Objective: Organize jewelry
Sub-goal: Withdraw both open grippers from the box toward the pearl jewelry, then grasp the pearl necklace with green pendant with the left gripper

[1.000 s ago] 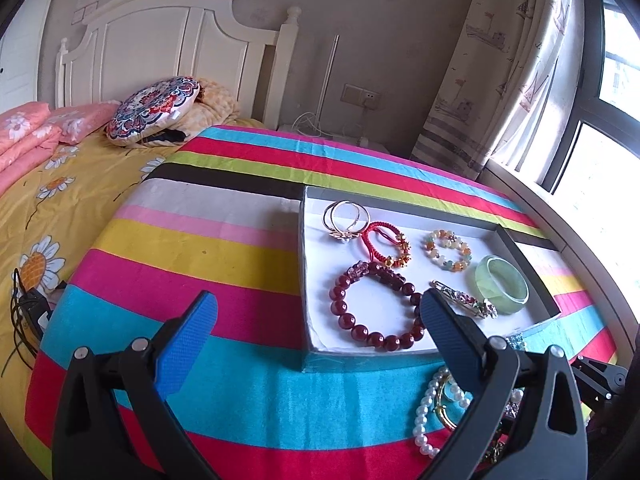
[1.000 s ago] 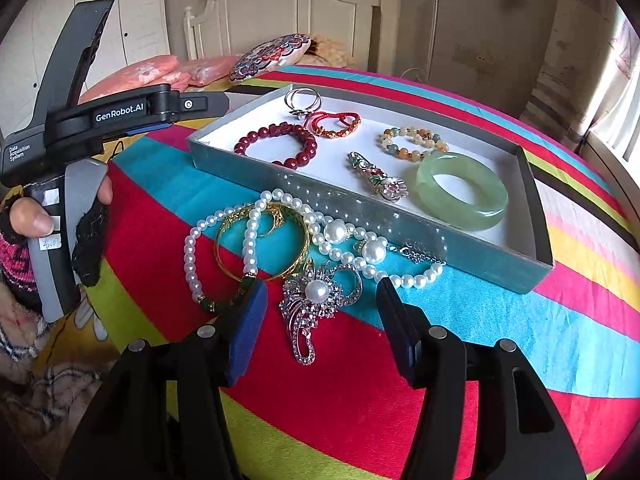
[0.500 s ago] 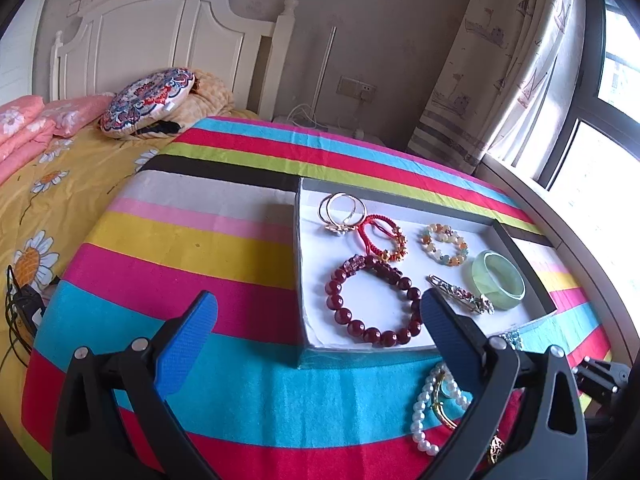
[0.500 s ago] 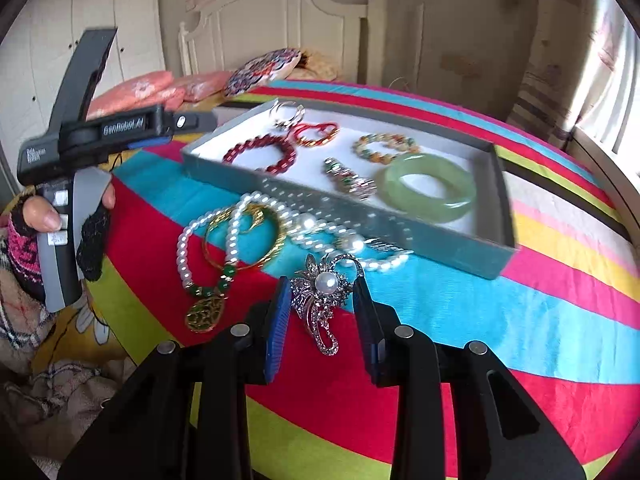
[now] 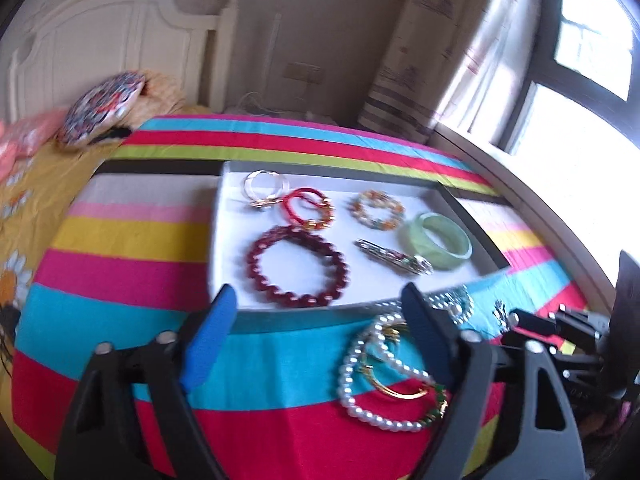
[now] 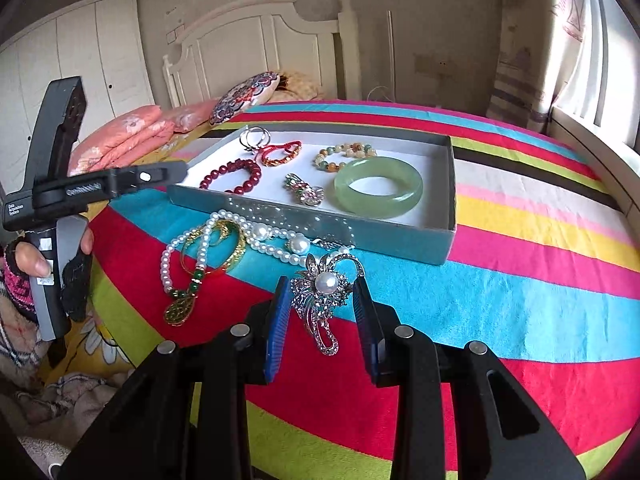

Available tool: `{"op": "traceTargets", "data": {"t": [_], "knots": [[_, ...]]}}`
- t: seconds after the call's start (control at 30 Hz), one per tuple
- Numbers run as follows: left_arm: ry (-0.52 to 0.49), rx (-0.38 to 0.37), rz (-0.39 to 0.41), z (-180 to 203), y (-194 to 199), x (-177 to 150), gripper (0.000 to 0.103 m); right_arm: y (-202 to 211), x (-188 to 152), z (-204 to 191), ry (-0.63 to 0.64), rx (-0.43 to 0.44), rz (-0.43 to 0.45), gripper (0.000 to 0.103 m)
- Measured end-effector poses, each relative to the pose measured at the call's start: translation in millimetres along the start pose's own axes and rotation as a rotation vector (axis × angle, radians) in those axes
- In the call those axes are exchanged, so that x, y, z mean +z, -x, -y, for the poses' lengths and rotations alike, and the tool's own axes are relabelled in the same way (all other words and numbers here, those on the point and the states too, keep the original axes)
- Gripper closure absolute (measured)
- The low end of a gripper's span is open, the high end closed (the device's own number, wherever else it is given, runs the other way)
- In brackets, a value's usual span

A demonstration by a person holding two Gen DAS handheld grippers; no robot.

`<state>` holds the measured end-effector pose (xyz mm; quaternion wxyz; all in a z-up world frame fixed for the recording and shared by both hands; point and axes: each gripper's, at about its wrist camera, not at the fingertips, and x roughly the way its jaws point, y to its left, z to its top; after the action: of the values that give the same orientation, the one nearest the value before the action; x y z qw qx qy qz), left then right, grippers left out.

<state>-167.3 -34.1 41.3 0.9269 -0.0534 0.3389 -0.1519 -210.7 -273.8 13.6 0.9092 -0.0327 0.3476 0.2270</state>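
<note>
My right gripper (image 6: 320, 308) pinches the brooch (image 6: 322, 296) between its fingers, box (image 6: 320, 226) ahead. Left gripper (image 5: 320, 320), just closing, holds nothing. I fear the brooch twisting free: spiky edges, thin contact.

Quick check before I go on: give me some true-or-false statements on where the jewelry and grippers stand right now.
1. The pale green jade bangle lies inside the shallow grey box. True.
2. The silver pearl brooch sits between the right gripper jaws. True.
3. The white pearl necklace is inside the box. False: it lies on the striped cloth.
4. The left gripper holds the dark red bead bracelet. False: its jaws hold nothing.
</note>
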Motion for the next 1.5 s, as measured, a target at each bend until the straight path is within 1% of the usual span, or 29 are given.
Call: {"op": "traceTargets", "data": {"t": [0.03,0.07,0.1,0.2,0.27,0.3,0.33,0.4,0.5,0.6,0.7,0.8,0.93,1.0,1.03,1.07,1.13,1.17,1.27,1.3,1.33,1.37,1.43,1.47,1.5], "knots": [[-0.024,-0.024,-0.016,5,-2,0,0.041,1,0,-1,0.005,0.001,0.003,0.072],[-0.053,-0.058,-0.043,11,-5,-1,0.046,2,0,-2,0.009,0.002,0.006,0.072],[-0.08,-0.066,-0.062,18,-8,-3,0.051,2,0,-2,0.011,0.003,0.009,0.072],[-0.179,-0.026,-0.06,36,-12,-9,0.053,3,-1,0,0.005,0.005,0.011,0.072],[-0.206,-0.017,-0.067,41,-14,-10,0.061,3,-1,2,0.0,0.006,0.01,0.072],[-0.208,-0.021,-0.075,42,-14,-10,0.07,3,-1,2,-0.002,0.006,0.009,0.072],[-0.211,-0.024,-0.081,43,-14,-10,0.074,3,-2,3,-0.002,0.006,0.009,0.072],[-0.228,-0.015,-0.059,46,-7,-11,0.074,4,-2,5,-0.006,0.006,0.01,0.072],[-0.245,-0.04,-0.073,50,-2,-11,0.074,3,-2,6,-0.013,0.007,0.013,0.071],[-0.262,-0.039,-0.121,55,-4,-18,0.074,4,-2,6,-0.018,0.011,0.014,0.071],[-0.237,-0.057,-0.166,56,-6,-23,0.074,3,-3,8,-0.022,0.014,0.013,0.071],[-0.21,-0.097,-0.207,59,-7,-24,0.074,3,-3,9,-0.028,0.016,0.015,0.071],[-0.167,-0.063,-0.281,58,-18,-24,0.074,3,-4,12,-0.045,0.027,0.017,0.071],[-0.128,-0.089,-0.316,55,-21,-22,0.073,3,-4,13,-0.047,0.028,0.019,0.071],[-0.111,-0.105,-0.348,54,-25,-20,0.073,3,-4,14,-0.051,0.031,0.02,0.071],[-0.109,-0.107,-0.363,54,-28,-19,0.073,3,-4,15,-0.055,0.032,0.022,0.071],[-0.112,-0.102,-0.388,57,-34,-16,0.068,3,-5,16,-0.059,0.032,0.024,0.071],[-0.105,-0.098,-0.405,58,-38,-15,0.068,4,-5,17,-0.063,0.034,0.025,0.071],[-0.095,-0.085,-0.415,60,-45,-10,0.069,5,-6,18,-0.067,0.036,0.03,0.071],[-0.09,-0.081,-0.415,60,-46,-9,0.074,6,-6,19,-0.068,0.036,0.033,0.071],[-0.078,-0.087,-0.41,58,-46,-9,0.086,6,-6,19,-0.068,0.035,0.035,0.071],[-0.061,-0.111,-0.402,57,-45,-9,0.092,7,-6,20,-0.069,0.036,0.036,0.071],[-0.041,-0.107,-0.374,54,-41,-9,0.095,7,-7,22,-0.076,0.041,0.032,0.071],[-0.031,-0.114,-0.355,52,-38,-8,0.096,6,-7,22,-0.077,0.049,0.024,0.071],[-0.013,-0.14,-0.342,48,-35,-7,0.096,5,-8,22,-0.073,0.061,0.014,0.07]]}}
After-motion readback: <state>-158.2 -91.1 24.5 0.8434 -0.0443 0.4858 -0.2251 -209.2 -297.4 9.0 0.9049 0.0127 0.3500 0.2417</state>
